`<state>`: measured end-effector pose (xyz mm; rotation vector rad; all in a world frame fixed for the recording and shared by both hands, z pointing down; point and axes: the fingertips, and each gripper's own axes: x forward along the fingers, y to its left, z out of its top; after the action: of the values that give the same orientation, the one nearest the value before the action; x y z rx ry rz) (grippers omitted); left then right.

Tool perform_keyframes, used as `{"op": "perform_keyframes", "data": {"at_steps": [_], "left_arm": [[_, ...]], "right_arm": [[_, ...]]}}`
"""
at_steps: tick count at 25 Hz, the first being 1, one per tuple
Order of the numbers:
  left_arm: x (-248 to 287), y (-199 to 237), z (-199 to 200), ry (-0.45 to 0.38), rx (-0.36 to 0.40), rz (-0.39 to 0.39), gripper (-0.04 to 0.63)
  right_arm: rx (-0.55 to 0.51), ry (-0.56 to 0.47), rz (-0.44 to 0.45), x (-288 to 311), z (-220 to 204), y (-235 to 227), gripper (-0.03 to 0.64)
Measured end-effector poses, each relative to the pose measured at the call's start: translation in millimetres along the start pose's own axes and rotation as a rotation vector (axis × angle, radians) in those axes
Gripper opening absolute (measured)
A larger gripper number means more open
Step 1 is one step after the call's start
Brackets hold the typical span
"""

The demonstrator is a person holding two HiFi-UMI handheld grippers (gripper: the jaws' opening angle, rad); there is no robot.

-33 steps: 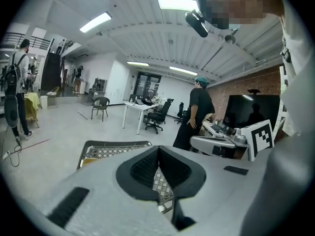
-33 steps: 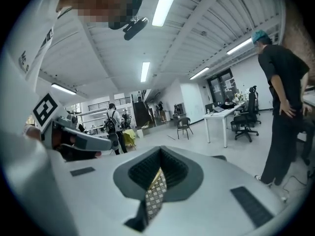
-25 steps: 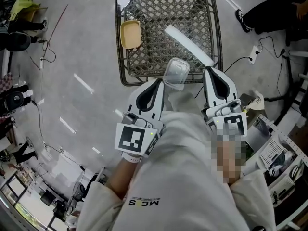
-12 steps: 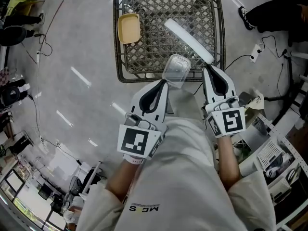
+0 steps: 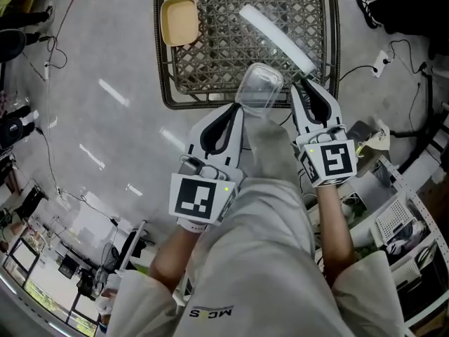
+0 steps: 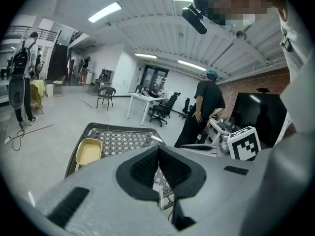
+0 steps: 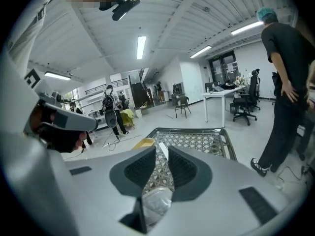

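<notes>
Grippers either side of a clear plastic container (image 5: 259,90), above a wire basket's (image 5: 160,62) near rim.
The left gripper (image 5: 237,109), jaws pressed together, pinches the container's corner. The right gripper (image 5: 296,84) sits just beside it, jaws a narrow slit apart, gripping nothing.

A wire basket (image 5: 160,62) sits on the grey floor (image 5: 105,146).

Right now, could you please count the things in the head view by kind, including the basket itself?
wire basket: 1
yellow tray: 1
white strip: 1
clear tub: 1
Total: 4
</notes>
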<state>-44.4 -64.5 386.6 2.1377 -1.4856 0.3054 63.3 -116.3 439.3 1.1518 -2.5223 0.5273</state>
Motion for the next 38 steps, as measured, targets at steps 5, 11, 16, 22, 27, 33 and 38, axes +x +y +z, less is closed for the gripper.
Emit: {"op": "perform_keyframes", "data": {"at_steps": [5,11,16,22,27,33,38], "left_arm": [[7.8,5.8,-24.9,0.035,-0.016,-0.006,0.025],[23.0,12.0,-45.7,0.051,-0.038,-0.01,0.025],[37.1,21.5,-64.9,0.077,-0.057,-0.006,0.025],[49.6,32.1,-79.5,0.099,-0.065,0.0,0.025],[58.1,36.7,-97.3,0.131,-0.08,0.002,0.025],[63.8,40.7,-96.0,0.132,-0.08,-0.001,0.025],[61.6,45.5,-88.0,0.123,-0.068,-0.004,0.025]], "right_arm": [[0.037,0.054,-0.016,18.7,-31.7,-1.7,0.081],[0.068,0.141,-0.025,38.2,-80.2,-6.5,0.087],[0.085,0.199,-0.043,50.8,-113.3,-12.6,0.087],[0.124,0.277,-0.092,68.1,-153.2,-27.3,0.121],[0.133,0.346,-0.128,80.0,-180.7,-36.2,0.121],[0.124,0.423,-0.141,91.0,-207.8,-38.3,0.126],[0.127,0.473,-0.162,90.2,-224.4,-39.5,0.128]]}}
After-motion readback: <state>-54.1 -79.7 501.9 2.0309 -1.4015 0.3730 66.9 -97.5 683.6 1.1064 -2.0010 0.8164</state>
